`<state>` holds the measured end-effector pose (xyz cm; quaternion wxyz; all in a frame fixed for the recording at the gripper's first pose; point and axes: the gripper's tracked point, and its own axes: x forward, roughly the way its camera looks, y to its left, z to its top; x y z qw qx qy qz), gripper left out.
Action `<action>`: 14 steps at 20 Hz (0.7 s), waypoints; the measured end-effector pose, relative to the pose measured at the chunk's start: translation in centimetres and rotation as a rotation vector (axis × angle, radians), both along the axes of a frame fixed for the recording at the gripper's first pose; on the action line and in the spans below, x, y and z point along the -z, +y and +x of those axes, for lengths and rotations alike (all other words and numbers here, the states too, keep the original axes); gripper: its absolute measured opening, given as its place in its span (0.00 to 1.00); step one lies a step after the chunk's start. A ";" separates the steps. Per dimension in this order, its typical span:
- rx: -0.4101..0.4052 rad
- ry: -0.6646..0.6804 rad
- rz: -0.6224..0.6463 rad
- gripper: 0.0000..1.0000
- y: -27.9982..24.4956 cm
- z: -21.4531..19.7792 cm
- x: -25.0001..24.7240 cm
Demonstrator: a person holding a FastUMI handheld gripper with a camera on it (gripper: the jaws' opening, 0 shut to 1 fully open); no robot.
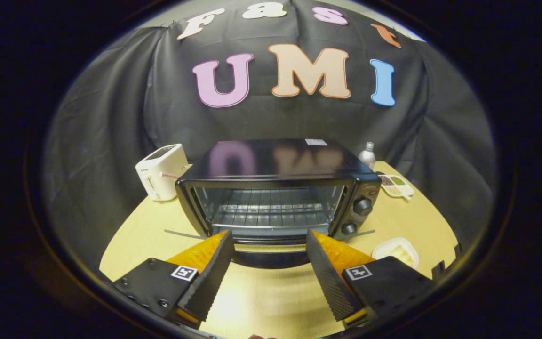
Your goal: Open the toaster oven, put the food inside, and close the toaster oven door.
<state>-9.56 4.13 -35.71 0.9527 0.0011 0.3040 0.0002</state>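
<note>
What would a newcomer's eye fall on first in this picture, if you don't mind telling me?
The black toaster oven in the middle of the table, its door down and the wire rack showing inside. Next the gripper, open and holding nothing, its fingertips just before the oven's mouth. To the right of the fingers lies a white dish with food; left of the oven stands a white toaster.

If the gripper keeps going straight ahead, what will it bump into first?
Probably the toaster oven. The gripper has its jaws open and empty, pointing at the oven's open mouth, so the lowered door just ahead of the tips looks likely to be met first, though depth is hard to judge.
</note>
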 end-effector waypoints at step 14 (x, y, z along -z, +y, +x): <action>-0.008 0.175 -0.017 0.98 -0.4 -5.9 4.7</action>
